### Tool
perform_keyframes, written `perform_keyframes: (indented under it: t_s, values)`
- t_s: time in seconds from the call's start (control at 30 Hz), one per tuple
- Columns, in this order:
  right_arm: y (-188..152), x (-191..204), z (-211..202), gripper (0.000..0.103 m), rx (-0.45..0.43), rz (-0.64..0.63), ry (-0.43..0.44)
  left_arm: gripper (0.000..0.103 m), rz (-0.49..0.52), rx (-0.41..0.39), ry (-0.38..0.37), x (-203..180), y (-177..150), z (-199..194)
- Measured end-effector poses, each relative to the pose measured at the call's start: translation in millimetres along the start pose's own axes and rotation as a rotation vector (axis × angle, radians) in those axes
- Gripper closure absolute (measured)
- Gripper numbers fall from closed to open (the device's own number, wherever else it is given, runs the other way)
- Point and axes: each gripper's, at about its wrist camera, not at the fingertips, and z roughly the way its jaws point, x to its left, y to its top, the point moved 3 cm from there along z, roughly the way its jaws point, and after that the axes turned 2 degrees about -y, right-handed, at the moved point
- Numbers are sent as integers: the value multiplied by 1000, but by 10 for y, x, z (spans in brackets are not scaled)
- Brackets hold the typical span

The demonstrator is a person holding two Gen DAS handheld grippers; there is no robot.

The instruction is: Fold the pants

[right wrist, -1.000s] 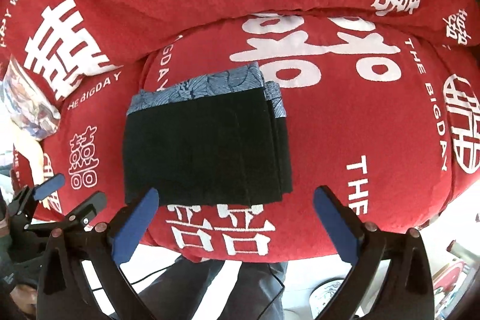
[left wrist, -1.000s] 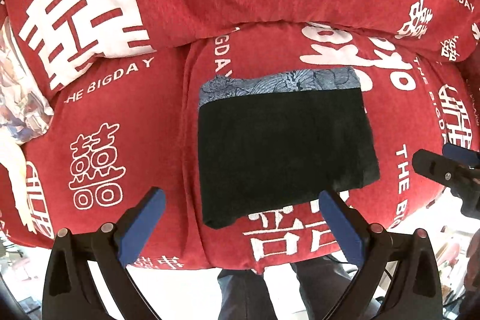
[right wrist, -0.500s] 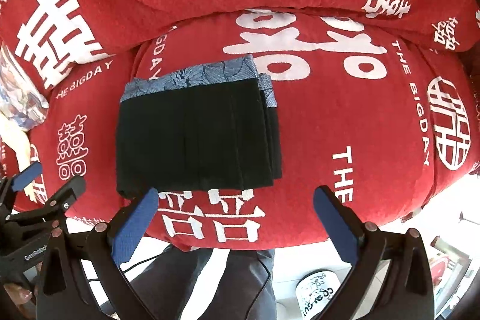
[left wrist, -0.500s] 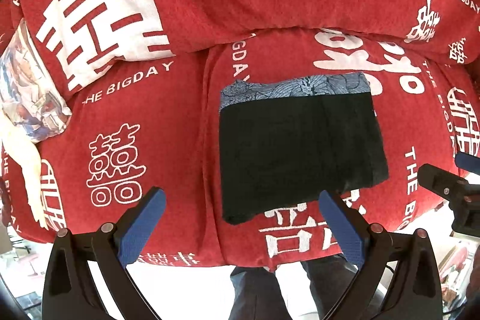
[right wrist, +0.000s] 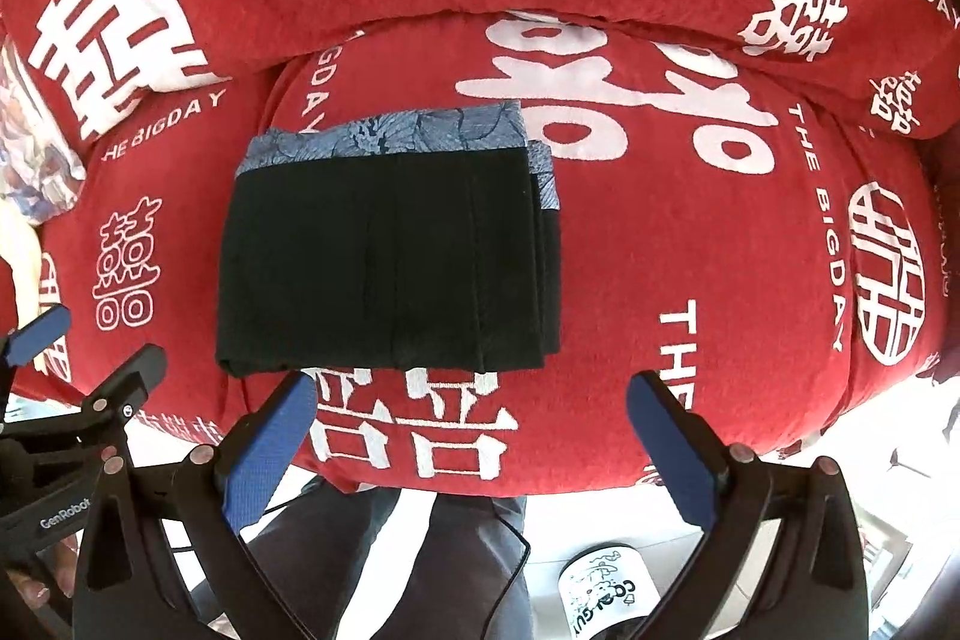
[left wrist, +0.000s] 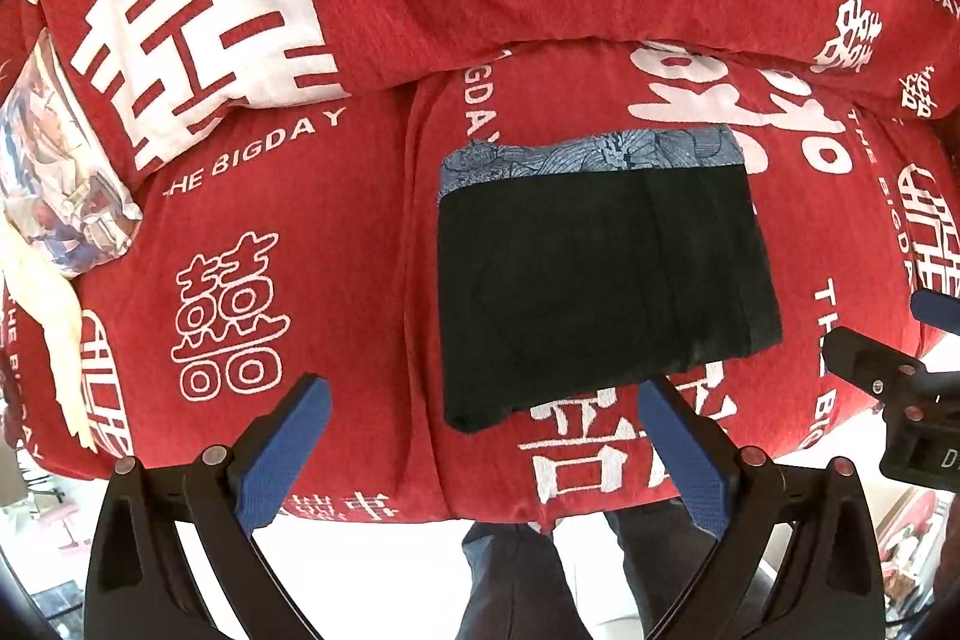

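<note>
**A:** Black fabric, squared off into a compact stack — the pants (right wrist: 390, 256) are sitting on the red printed cover (right wrist: 690, 244) of the seat cushion, with a blue patterned band (right wrist: 390, 130) peeking out along the far edge. Looks basically done to me?

**B:** I'd guess so. Both tongs are spread wide and holding nothing. The left gripper (left wrist: 480, 451) and right gripper (right wrist: 474, 451) both hover off the near edge of the cushion, the bundle straight ahead of each.

**A:** Which one's closer?

**B:** Hard to call. In the right view the stack sits ahead and left of centre, its near-left corner just beyond the inner blue pad. In the left view it's ahead and slightly right. So it lies between the two.

**A:** Long axis?

**B:** Runs side to side, folded layers stepped at the right edge. Plenty of bare cover to the right; the cushion seam runs close by its left edge, backrest beyond it.
</note>
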Motion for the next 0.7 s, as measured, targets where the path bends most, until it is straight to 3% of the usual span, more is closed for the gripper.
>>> perform_keyframes:
  t_s: [0.7]
  values:
    - [-59,31,62,0,16,-9,-2,0,16,-19,-14,-14,-22,-29]
